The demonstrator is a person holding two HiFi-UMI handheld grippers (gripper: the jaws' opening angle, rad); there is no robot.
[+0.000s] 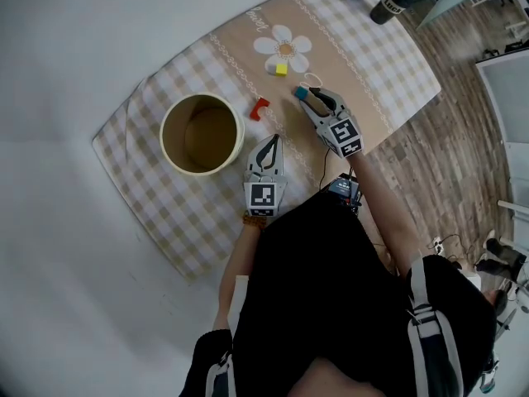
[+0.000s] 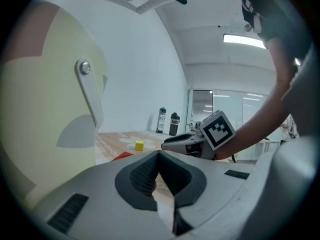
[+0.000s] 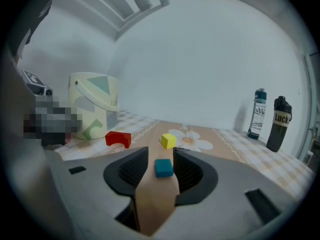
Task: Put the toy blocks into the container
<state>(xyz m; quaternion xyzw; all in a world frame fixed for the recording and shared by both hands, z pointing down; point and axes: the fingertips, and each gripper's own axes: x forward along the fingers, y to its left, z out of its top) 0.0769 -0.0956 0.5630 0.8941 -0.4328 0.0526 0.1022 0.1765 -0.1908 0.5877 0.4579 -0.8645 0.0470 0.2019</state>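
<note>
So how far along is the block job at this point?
Done: nothing, the container looks empty. In hand: the right gripper has its fingers open around the blue block, not gripping it. Left: blue block, red block and yellow block all lie on the cloth.

Left gripper view: red block [image 2: 121,156] mostly hidden by gripper [image 2: 159,155], container [image 2: 45,109] cut off on L

Right gripper [image 3: 161,155] jaws apart, blue block [image 3: 164,168] between, on cloth [image 3: 154,199]
</note>
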